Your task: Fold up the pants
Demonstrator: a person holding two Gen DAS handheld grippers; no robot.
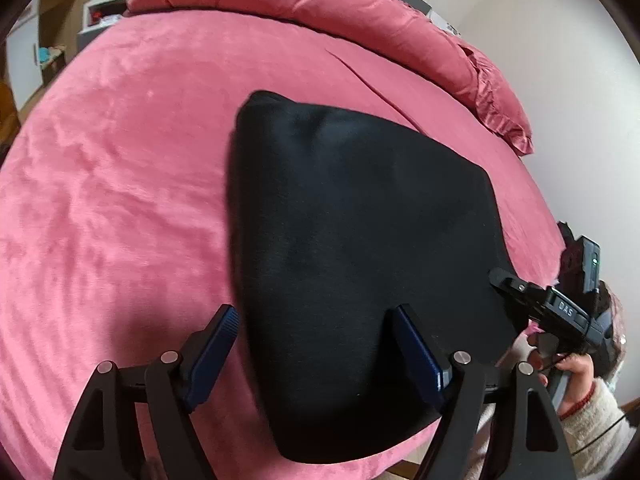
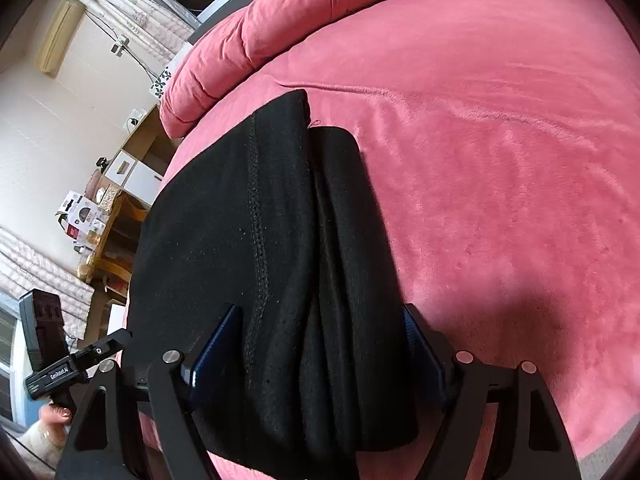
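Note:
Black pants (image 1: 352, 220) lie folded into a thick bundle on a pink bed (image 1: 120, 160). My left gripper (image 1: 314, 312) is open and hovers low over the bundle's near left edge, one finger over the bed cover and the other over the black cloth. In the right wrist view the pants (image 2: 248, 220) show a stitched seam and several stacked folds. My right gripper (image 2: 320, 320) stands open astride those folds at their near end, with no cloth pinched. Each gripper shows in the other's view: the right gripper (image 1: 504, 284) at the bundle's right edge, the left gripper (image 2: 120, 338) at its left.
A rolled pink duvet (image 1: 320, 0) runs along the far side of the bed (image 2: 500, 160). A white wall borders the bed's right side in the left wrist view. Wooden shelves with boxes (image 2: 120, 200) stand beyond the bed's edge. A person's hand (image 1: 576, 364) holds the right gripper.

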